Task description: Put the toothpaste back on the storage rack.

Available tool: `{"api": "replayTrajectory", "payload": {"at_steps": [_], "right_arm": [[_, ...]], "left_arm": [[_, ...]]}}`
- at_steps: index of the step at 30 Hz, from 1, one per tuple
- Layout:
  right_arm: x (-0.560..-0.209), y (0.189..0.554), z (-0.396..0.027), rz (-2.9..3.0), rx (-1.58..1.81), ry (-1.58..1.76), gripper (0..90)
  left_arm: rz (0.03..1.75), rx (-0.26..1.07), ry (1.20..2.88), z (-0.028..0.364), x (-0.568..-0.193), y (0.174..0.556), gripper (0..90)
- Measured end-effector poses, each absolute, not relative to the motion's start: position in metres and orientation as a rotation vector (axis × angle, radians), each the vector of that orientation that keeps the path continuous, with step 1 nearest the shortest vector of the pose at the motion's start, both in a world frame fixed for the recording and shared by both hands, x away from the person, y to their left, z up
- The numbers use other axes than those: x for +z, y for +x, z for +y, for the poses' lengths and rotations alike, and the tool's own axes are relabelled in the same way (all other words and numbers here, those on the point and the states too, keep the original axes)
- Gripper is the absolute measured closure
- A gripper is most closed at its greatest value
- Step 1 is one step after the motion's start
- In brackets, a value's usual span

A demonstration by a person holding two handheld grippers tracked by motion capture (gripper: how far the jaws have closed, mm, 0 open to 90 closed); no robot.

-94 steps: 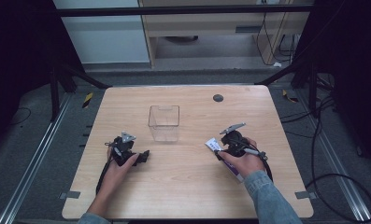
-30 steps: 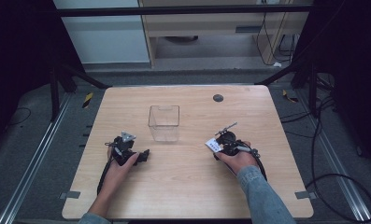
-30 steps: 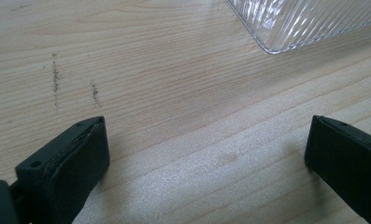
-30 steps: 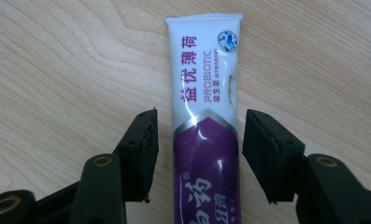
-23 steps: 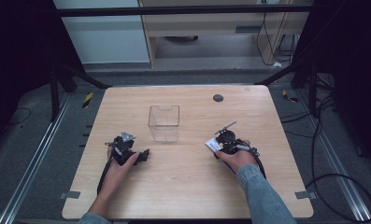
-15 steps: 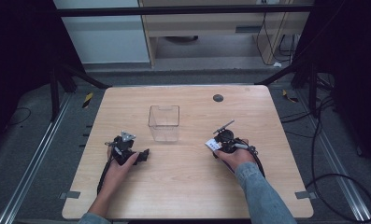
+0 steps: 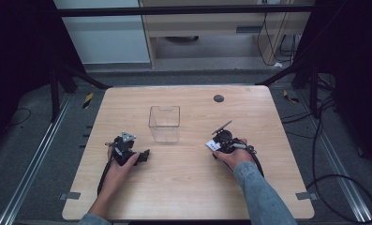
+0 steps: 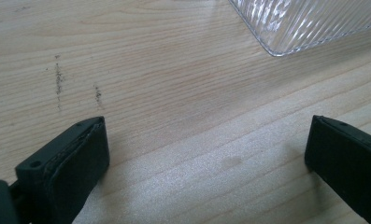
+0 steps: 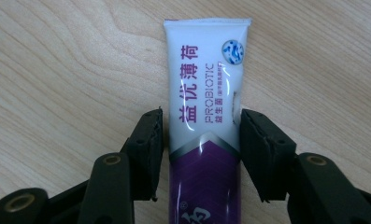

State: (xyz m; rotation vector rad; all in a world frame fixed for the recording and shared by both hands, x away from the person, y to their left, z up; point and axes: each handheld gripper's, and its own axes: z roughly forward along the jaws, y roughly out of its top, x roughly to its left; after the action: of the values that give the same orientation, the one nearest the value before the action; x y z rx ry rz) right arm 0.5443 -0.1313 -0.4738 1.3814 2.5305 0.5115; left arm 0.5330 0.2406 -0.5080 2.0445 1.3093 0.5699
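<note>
A white and purple toothpaste tube (image 9: 206,70) lies flat on the wooden table (image 7: 188,187), its crimped white end (image 7: 212,145) pointing left. My right gripper (image 9: 202,140) is shut on it, one jaw against each long side at the tube's middle. In the high view the right gripper (image 7: 217,146) sits right of centre, low on the table. A clear plastic box (image 7: 164,123) stands upright and empty at the table's middle. My left gripper (image 7: 145,154) rests below and left of the box, wide open over bare wood (image 8: 206,154). A corner of the box (image 8: 309,23) shows beyond it.
A dark round grommet (image 7: 218,98) sits near the table's far edge. Black frame legs and cables lie on the floor around the table. Bare wood stretches along the front edge between the person's two forearms.
The right gripper has come down and shifted slightly left, and now lies low on the table with the tube. The left gripper and the clear box have not moved.
</note>
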Motion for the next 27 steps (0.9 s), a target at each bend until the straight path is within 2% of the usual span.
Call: {"api": "replayTrajectory", "payload": {"at_steps": [19, 27], "right_arm": [[-0.4715, 0.5472, -0.1298, 2.587, 0.477, 1.365, 55.4], [-0.4706, 0.5465, -0.1290, 2.588, 0.471, 1.340, 62.5]], "left_arm": [[1.306, 0.567, 2.045, 0.2408, -0.5081, 0.5346, 0.0], [1.303, 0.566, 2.046, 0.2410, -0.5081, 0.5351, 0.0]]}}
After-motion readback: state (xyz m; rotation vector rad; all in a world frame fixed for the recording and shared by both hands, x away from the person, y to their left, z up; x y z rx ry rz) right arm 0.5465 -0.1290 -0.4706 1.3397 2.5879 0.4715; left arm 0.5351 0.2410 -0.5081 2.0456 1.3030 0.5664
